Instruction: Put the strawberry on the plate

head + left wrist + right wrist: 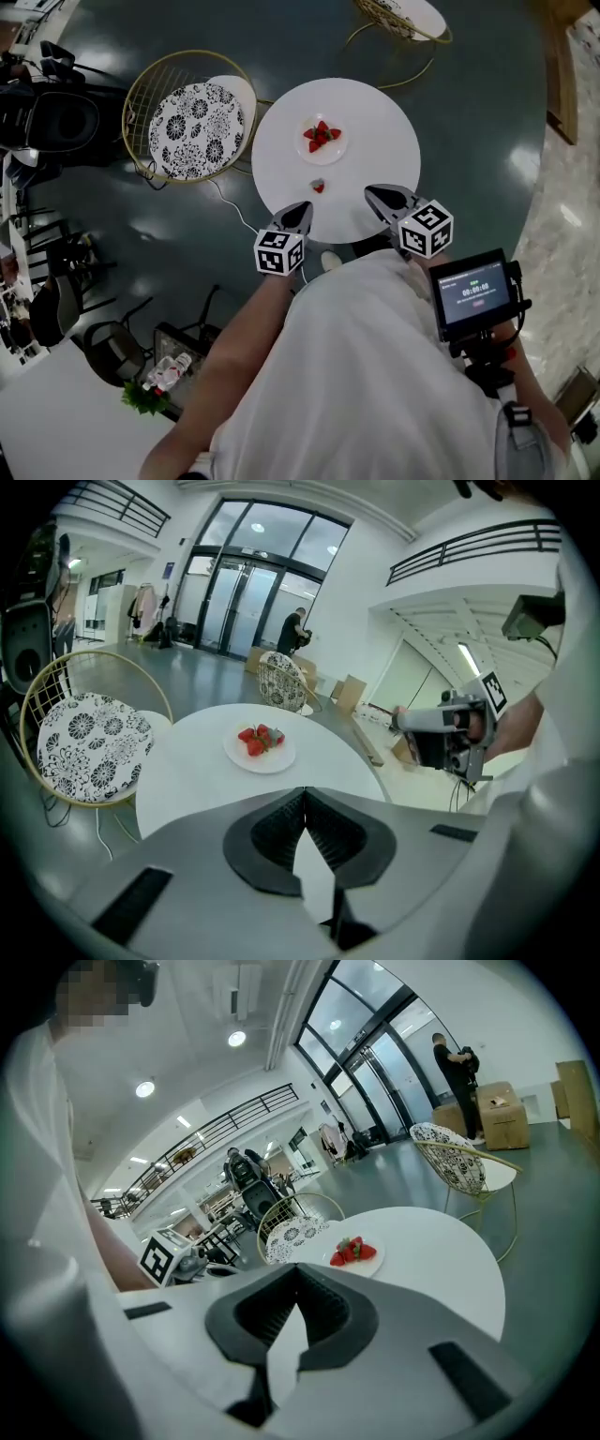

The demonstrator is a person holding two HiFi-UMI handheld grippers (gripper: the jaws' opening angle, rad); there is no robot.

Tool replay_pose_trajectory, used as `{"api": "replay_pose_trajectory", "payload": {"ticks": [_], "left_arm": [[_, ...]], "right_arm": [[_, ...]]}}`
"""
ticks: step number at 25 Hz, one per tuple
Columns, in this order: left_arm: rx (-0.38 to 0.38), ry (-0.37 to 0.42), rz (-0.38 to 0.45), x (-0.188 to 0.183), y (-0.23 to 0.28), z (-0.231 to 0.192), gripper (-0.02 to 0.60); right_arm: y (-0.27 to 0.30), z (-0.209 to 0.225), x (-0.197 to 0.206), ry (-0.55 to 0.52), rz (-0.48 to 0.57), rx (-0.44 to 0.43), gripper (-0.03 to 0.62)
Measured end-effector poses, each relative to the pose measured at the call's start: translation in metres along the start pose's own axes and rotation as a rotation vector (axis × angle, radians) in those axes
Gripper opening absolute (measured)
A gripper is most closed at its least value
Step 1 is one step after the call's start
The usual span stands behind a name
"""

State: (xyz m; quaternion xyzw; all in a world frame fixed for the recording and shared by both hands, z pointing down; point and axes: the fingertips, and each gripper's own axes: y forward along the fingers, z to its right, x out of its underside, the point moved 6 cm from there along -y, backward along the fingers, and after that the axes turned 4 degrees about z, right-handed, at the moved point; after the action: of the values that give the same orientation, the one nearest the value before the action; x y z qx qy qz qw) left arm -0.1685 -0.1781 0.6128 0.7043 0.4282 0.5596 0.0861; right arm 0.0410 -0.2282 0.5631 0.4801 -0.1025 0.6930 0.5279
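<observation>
On the round white desk [384,131] in front of me, a small white plate [329,158] sat near the middle with a little heap of red strawberries [321,135] on it. One loose strawberry [319,187] lay on the bare desk on my side of the plate, near it but not touching it. I held my left gripper [306,206] over the near edge of the desk, its tip just short of that loose strawberry and pointing towards the plate. Its fingers were pressed together at the tips with nothing between them. My right gripper [372,194] was beside it, further to the right, over the same edge and angled the same way. Its fingers met at the tips too and held nothing. The two grippers were apart from each other, and the loose strawberry lay a little ahead of the gap between them, closer to the left one. From the left gripper view the loose strawberry was hidden behind the gripper's own body, and only the plate showed beyond it. To the left of the desk stood a wire chair [141,94] with a black-and-white patterned cushion [195,127], on a dark, shiny floor [469,112]. Far off, by the glass doors, a person [294,630] stood near some cardboard boxes [349,694]
</observation>
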Motion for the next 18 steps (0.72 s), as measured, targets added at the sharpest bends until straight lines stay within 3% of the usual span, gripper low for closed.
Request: {"api": "replay_pose_trajectory", "payload": {"ticks": [5, 12, 18], "left_arm": [[-0.028, 0.014, -0.078, 0.008, 0.021, -0.008, 0.008], [-0.078, -0.039, -0.187, 0.019, 0.074, -0.027, 0.009], [-0.109, 0.004, -0.244, 0.027, 0.081, -0.026, 0.009]], "right_arm": [[0.008, 0.016, -0.003, 0.007, -0.019, -0.014, 0.006], [0.035, 0.068, -0.002, 0.042, -0.057, -0.050, 0.006], [0.032, 0.068, 0.004, 0.055, -0.079, -0.055, 0.006]]}}
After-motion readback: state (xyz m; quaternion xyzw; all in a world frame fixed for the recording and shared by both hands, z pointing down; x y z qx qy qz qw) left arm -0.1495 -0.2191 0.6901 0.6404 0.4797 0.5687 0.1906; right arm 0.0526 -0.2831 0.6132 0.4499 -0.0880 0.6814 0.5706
